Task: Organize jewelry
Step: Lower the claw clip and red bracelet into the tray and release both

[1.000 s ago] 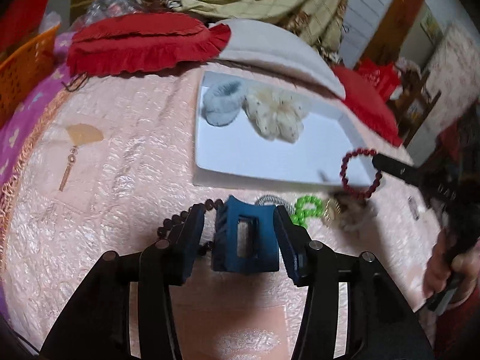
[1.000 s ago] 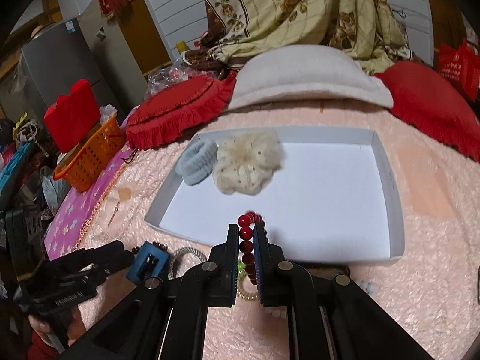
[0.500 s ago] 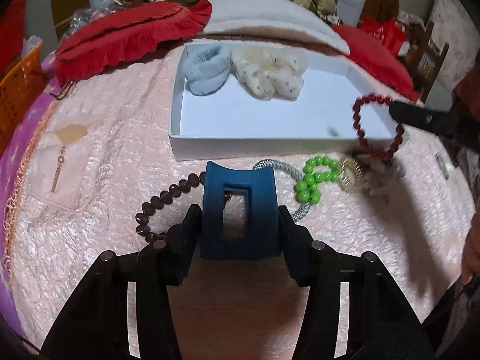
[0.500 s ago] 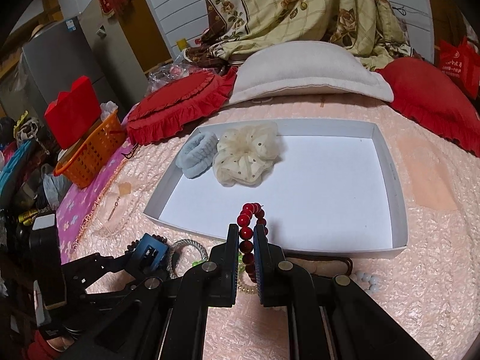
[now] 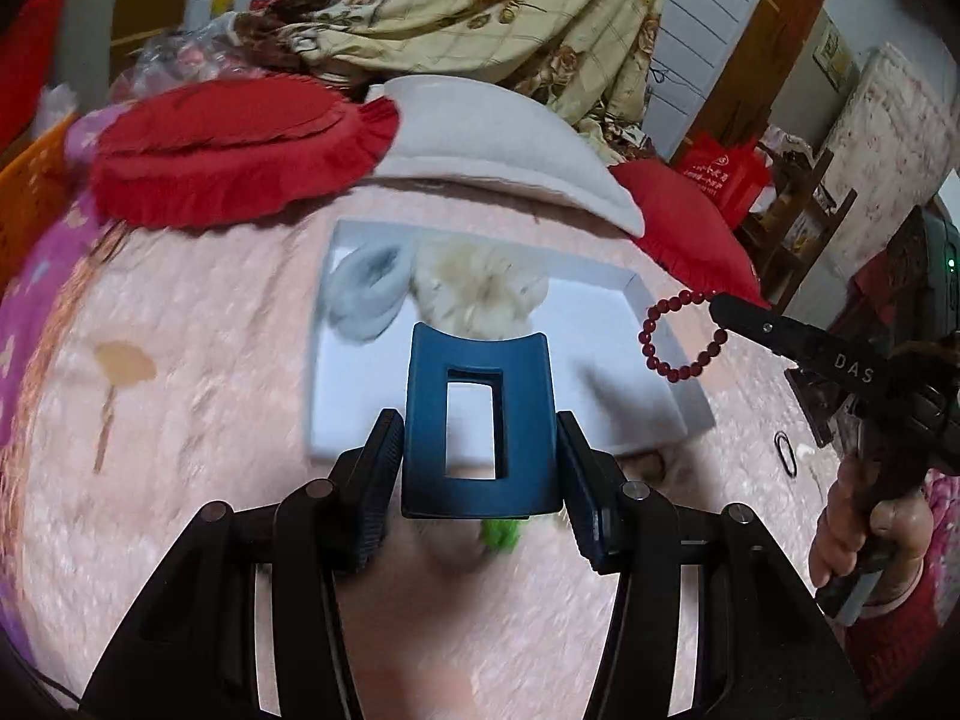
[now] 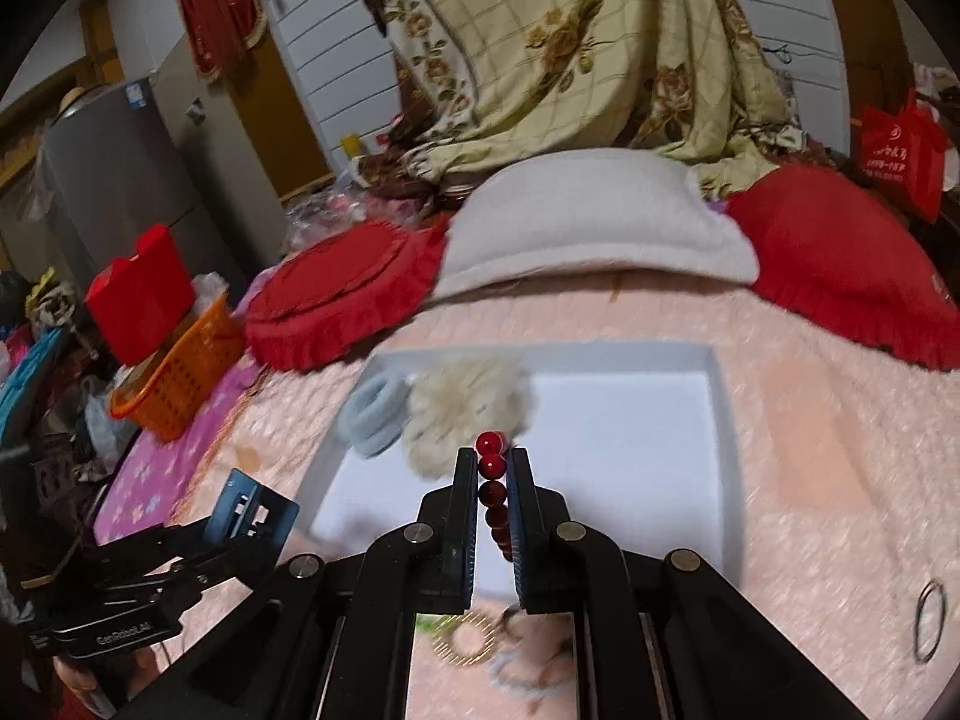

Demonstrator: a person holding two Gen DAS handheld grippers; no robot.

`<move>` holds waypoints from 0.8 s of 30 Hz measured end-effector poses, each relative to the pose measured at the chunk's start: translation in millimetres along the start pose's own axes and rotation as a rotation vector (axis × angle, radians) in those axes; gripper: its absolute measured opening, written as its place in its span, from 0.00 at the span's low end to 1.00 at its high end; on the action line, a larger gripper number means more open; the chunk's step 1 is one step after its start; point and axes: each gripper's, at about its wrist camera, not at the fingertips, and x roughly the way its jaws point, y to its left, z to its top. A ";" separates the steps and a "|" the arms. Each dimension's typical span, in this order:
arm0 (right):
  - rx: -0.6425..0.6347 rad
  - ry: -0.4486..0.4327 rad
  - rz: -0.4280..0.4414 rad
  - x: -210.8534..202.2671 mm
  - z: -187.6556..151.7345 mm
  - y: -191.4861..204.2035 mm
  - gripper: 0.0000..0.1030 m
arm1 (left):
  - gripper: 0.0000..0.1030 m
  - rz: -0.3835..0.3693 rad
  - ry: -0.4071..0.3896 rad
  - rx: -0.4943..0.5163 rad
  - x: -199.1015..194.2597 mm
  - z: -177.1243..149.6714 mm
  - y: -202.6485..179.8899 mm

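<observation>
hair claw [image 5: 478, 423] lifted | green beads [image 5: 503, 531] mostly hidden | tray [image 5: 654, 354] blurred

— Left gripper [image 5: 480, 468]?
— Raised, fingers [image 5: 375, 492] clamped on both flat sides of the blue hair claw clip [image 5: 478, 420], held upright.
— Right gripper [image 6: 492, 516]?
— Lifted too, jaws nearly together, pinching the red bead bracelet [image 5: 681, 336] by its edge, loop dangling off the tip. Gripped low on the handle by the right hand [image 5: 870, 534].
</observation>
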 end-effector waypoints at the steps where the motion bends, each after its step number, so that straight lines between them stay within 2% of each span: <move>1: 0.005 0.005 -0.010 4.4 5.3 -5.3 0.09 | 0.48 0.011 0.006 0.010 9.0 8.5 -6.5; 6: 0.037 0.048 -0.078 39.6 27.9 -37.2 0.09 | 0.48 -0.002 0.063 0.054 63.7 39.6 -38.0; 8: 0.063 0.063 -0.080 51.5 33.9 -50.9 0.09 | 0.48 -0.004 0.089 0.063 90.7 49.6 -48.9; 15: 0.209 0.105 -0.011 96.3 41.5 -99.1 0.09 | 0.49 0.066 0.162 0.099 166.9 67.9 -64.5; 18: 0.236 0.130 -0.010 111.3 35.5 -111.2 0.09 | 0.49 0.082 0.165 0.108 180.8 73.9 -66.1; 21: 0.250 0.148 -0.045 115.7 29.1 -121.5 0.09 | 0.50 0.079 0.146 0.114 183.4 79.6 -68.4; 22: 0.245 0.152 -0.057 115.7 28.2 -122.7 0.13 | 0.52 0.076 0.145 0.114 185.4 80.6 -70.1; 23: 0.238 0.157 -0.072 115.5 27.7 -125.2 0.26 | 0.53 0.072 0.143 0.113 185.4 81.2 -71.5; 24: 0.233 0.156 -0.081 113.8 27.1 -127.9 0.33 | 0.53 0.069 0.140 0.112 184.7 82.0 -71.5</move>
